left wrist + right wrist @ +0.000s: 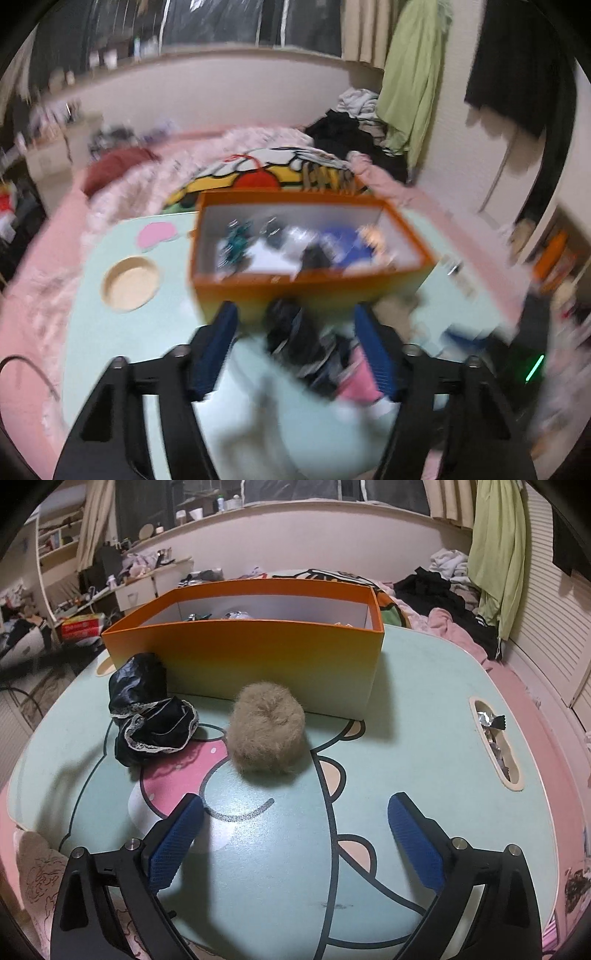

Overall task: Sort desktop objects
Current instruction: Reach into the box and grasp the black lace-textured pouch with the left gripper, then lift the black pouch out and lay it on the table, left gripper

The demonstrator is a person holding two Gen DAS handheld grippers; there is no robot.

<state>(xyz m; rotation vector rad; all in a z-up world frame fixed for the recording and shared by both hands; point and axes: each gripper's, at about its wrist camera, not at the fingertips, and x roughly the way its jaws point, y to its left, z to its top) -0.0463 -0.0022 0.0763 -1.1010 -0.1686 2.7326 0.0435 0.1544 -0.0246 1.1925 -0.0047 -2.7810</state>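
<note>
We saw the right gripper (pixel 295 830) with jaws wide apart, short of the furry scrunchie (pixel 266 728) on the worktop (pixel 424 716). The left gripper (pixel 295 354) seemed, through blur, clamped on the black lace scrunchie (pixel 295 332); a loose pinch could drop it before the orange box (pixel 314 288).

Left view motion-blurred, right view sharp; dim indoor light, fisheye-bent edges.

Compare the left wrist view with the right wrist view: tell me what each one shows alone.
Left wrist only: the round wooden dish on the table, and the jumbled contents of the box seen from above. Right wrist only: the fluffy tan ball and the slot holding foil wrappers. Both: the orange box, the mint table and the black lace-trimmed bundle.
</note>
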